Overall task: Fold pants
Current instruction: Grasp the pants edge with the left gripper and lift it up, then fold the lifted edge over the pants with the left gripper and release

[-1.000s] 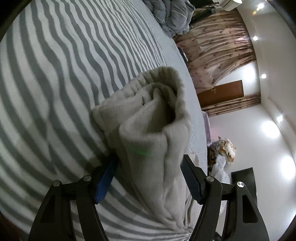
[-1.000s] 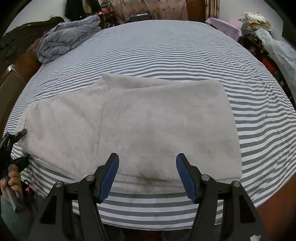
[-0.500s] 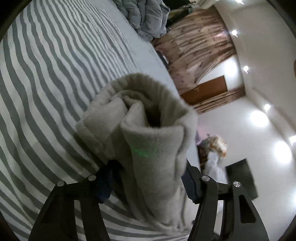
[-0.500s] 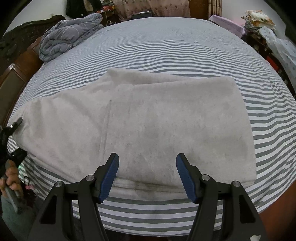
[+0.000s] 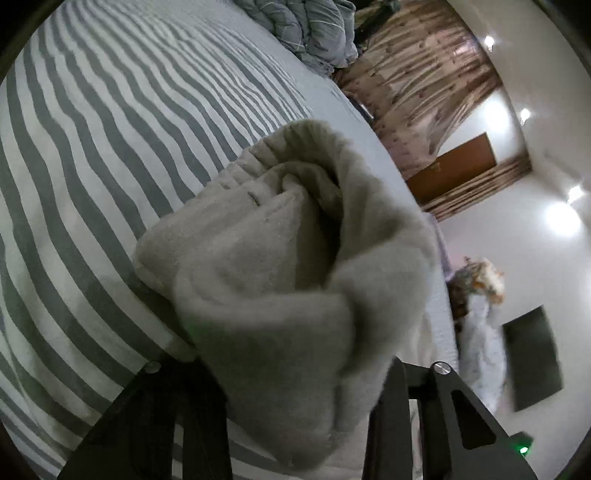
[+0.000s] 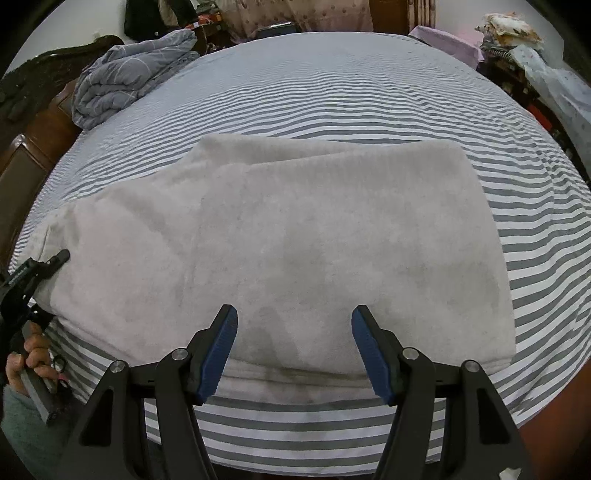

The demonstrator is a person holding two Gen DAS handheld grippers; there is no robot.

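The light grey fleece pants lie folded across the striped bed. In the left wrist view their bunched end fills the middle and is lifted a little off the sheet. My left gripper has this cloth between its fingers; its jaws are closing and the pads are buried in the folds. The right wrist view shows that gripper at the pants' left end, held by a hand. My right gripper hovers open over the pants' near edge, nothing between its blue pads.
A crumpled grey duvet lies at the bed's far left corner by the dark wooden headboard. Piled clothes sit off the far right side. Curtains and a brown door line the far wall.
The left jaws have narrowed onto the bunched cloth, hiding the blue pads, and the left gripper has rolled and shifted with the pants' end. The right gripper has stayed put.
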